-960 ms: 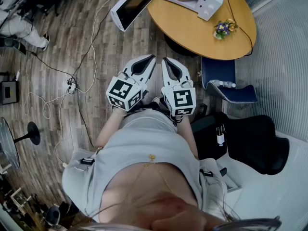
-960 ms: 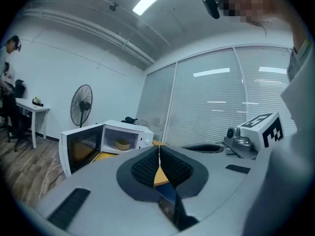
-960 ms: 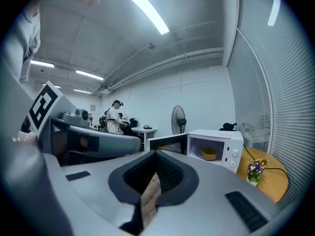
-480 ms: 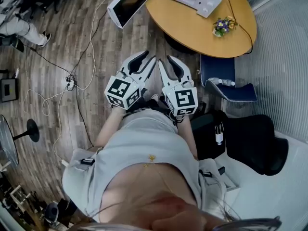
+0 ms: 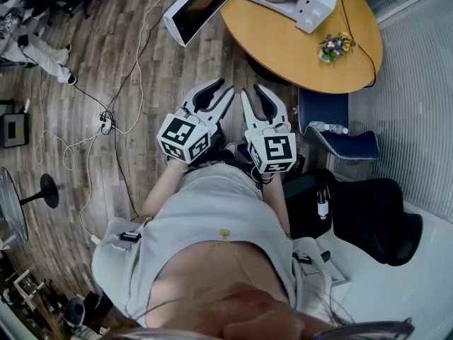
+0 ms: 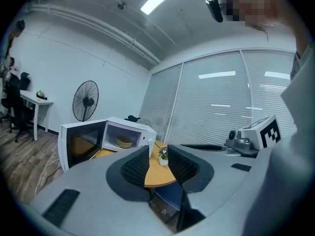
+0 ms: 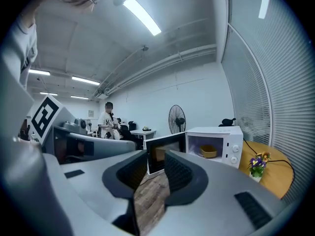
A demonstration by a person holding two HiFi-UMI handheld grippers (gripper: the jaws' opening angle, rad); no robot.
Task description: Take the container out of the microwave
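Holding the left claw [image 5: 228, 88] out in front of us, we have its jaws spread, and only the edge of the round wooden bench [image 5: 283, 48] shows through the gap. Just beside it, the right claw [image 5: 252, 91] has just been opening its jaws. They stand apart over the plank floor [image 5: 177, 62], pinching nothing. Both claws are well apart from the white microwave [image 5: 304, 2] on the bench. Its door [image 5: 192, 11] hangs wide open, and the tan container [image 7: 208, 151] sits inside the cavity. Further right on the bench stands a small flower pot [image 5: 334, 47], with a blue chair [image 5: 325, 108] near the bench's edge.
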